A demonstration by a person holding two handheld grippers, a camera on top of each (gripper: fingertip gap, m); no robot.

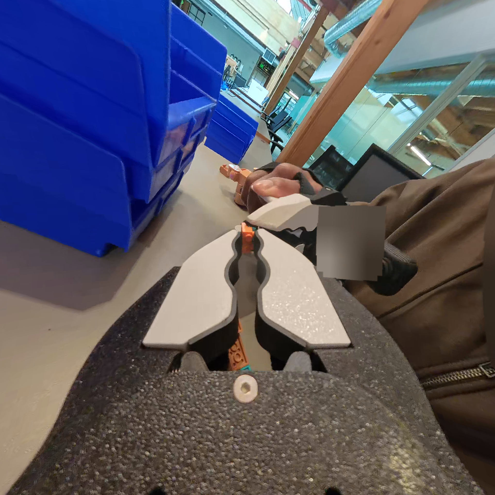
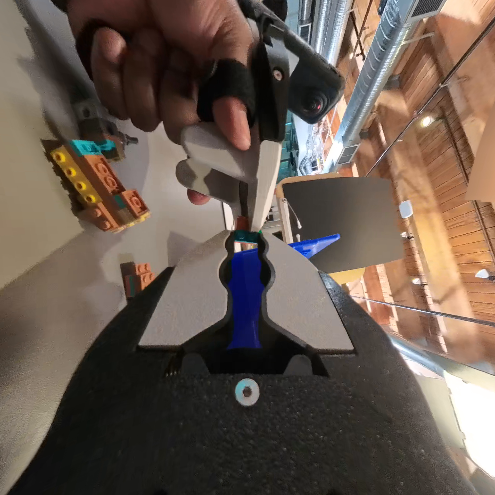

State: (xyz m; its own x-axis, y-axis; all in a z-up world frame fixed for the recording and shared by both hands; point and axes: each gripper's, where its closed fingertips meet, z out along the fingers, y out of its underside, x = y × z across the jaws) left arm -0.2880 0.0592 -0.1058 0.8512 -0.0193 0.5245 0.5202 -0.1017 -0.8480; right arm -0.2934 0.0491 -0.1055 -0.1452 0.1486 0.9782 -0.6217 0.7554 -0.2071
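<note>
The left gripper (image 1: 247, 237) fills the foreground of its own view, clenched at the fingertips on a small orange brick piece (image 1: 247, 239) with a sliver of teal beside it. The piece stands upright between the tips, its long axis running along the fingers, and more orange studded plate (image 1: 235, 353) shows low down in the gap near the gripper's base; whether this is one piece or two I cannot tell.

The right gripper (image 2: 246, 235) meets it tip to tip. In the right wrist view it grasps a small teal brick (image 2: 245, 237), and the left gripper's fingers come down from above onto a reddish-brown bit directly touching that teal brick. So both grippers hold the same small assembly from opposite ends, roughly at right angles to each other, lifted off the counter (image 1: 40, 334).

Outward from there, the left hand (image 2: 166, 80) wraps its handle. On the counter lies a larger brick build (image 2: 96, 184) in yellow, orange and teal, and a smaller orange-brown stack (image 2: 138, 278) nearer the right gripper. Stacked blue bins (image 1: 93, 120) stand left of the left gripper, with another orange brick figure (image 1: 235, 176) beyond the right hand (image 1: 273, 184).
</note>
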